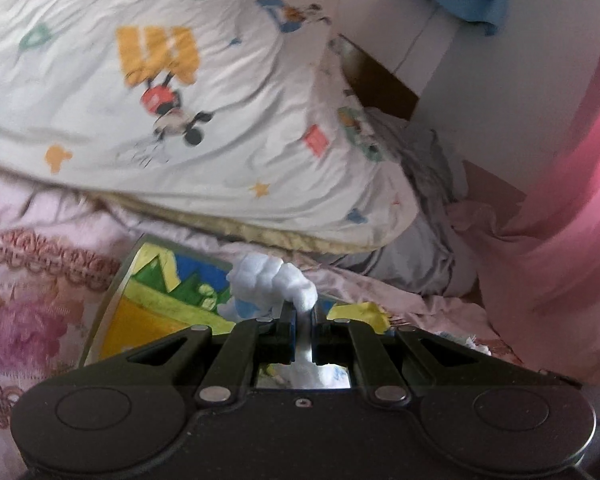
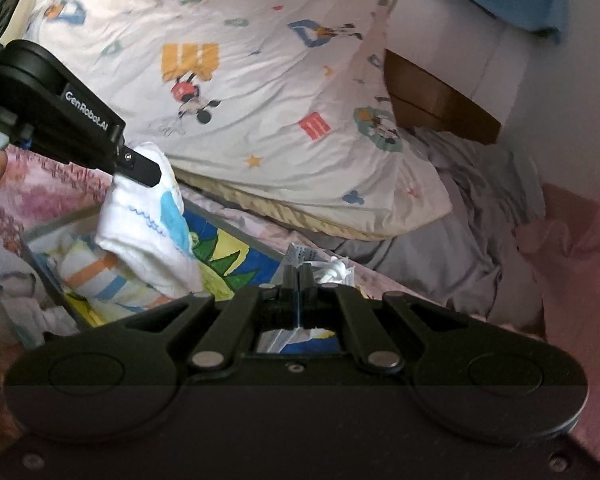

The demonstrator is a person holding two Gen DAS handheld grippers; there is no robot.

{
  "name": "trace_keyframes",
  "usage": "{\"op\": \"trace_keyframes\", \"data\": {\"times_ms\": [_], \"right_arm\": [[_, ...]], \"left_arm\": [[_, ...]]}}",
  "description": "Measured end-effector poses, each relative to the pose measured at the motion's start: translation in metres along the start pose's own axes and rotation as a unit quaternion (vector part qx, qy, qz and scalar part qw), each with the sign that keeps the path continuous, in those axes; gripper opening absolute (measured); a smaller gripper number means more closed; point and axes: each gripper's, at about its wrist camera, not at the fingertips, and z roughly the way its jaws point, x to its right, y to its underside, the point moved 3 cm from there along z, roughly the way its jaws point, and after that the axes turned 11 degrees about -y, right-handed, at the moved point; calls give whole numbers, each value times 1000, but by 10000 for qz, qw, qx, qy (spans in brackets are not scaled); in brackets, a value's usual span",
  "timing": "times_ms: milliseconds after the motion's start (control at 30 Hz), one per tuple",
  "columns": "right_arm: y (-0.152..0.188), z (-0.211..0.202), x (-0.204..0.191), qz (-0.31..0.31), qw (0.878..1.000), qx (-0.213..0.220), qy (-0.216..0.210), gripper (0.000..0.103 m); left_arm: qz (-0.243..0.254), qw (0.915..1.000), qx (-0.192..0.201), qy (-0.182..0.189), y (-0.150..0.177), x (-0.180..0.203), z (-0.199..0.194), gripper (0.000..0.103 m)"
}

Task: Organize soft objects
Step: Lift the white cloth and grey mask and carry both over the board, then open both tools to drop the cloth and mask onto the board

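Clenched on a white terry cloth, left gripper hangs it over the colourful storage box at nine o'clock; right gripper seems closed, contents unclear; next, release.

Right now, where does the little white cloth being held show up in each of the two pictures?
Left wrist view: white cloth bottom centre, pinched in the left gripper.
Right wrist view: white cloth at left, hanging above the colourful box.
Shared landmark: cartoon-print pillow.
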Motion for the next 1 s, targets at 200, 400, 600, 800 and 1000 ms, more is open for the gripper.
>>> {"op": "trace_keyframes", "data": {"times_ms": [200, 400, 600, 800, 1000], "right_arm": [[-6, 19, -21, -320, 9992, -224, -67, 0], [-4, 39, -21, -323, 9976, -602, -78, 0], [3, 52, -11, -97, 9956, -923, -110, 0], [8, 49, 2, 190, 9946, -1011, -165, 1], [12, 39, 10, 512, 9935, -992, -238, 18]], "left_arm": [[-108, 9991, -276, -304, 7, -18, 17, 6], [98, 9956, -622, -687, 17, -29, 28, 6], [142, 9941, -798, -724, 23, -34, 31, 7], [237, 9938, -781, -756, 26, -30, 25, 17], [792, 9926, -537, -751, 32, -13, 7, 33]]}}
